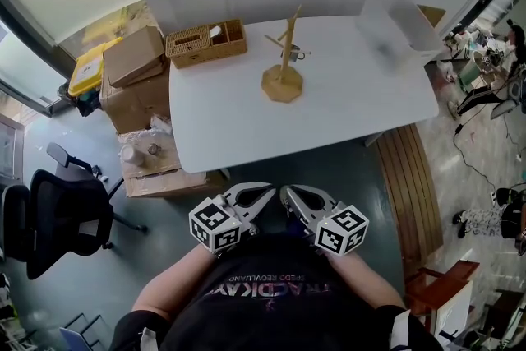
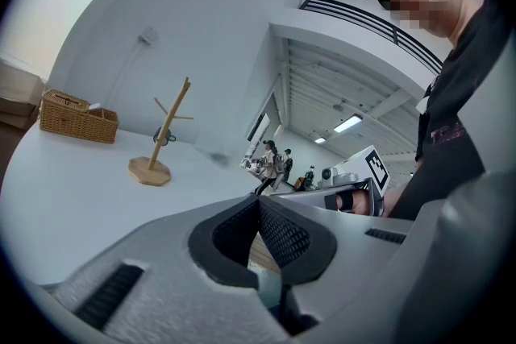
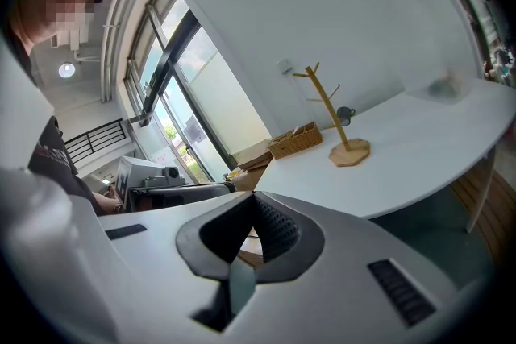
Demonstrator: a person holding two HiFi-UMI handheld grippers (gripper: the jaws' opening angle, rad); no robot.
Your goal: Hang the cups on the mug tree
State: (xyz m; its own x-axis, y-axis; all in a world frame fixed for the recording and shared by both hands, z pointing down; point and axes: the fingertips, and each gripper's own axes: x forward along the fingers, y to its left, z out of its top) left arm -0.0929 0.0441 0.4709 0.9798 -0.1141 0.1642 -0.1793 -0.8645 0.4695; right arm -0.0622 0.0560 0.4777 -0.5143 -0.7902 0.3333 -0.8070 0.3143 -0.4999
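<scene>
Two grippers sit close to the person's chest, short of the white table point(image 1: 345, 107). The left gripper point(image 2: 258, 204) has its jaws pressed together on nothing, and so does the right gripper point(image 3: 254, 199). Well apart from both, the wooden mug tree point(image 1: 283, 62) stands upright on the table. One small dark cup point(image 3: 345, 114) seems to hang from a low branch, though it is too small to be sure. A wicker basket point(image 1: 205, 43) sits at the table's far left corner.
</scene>
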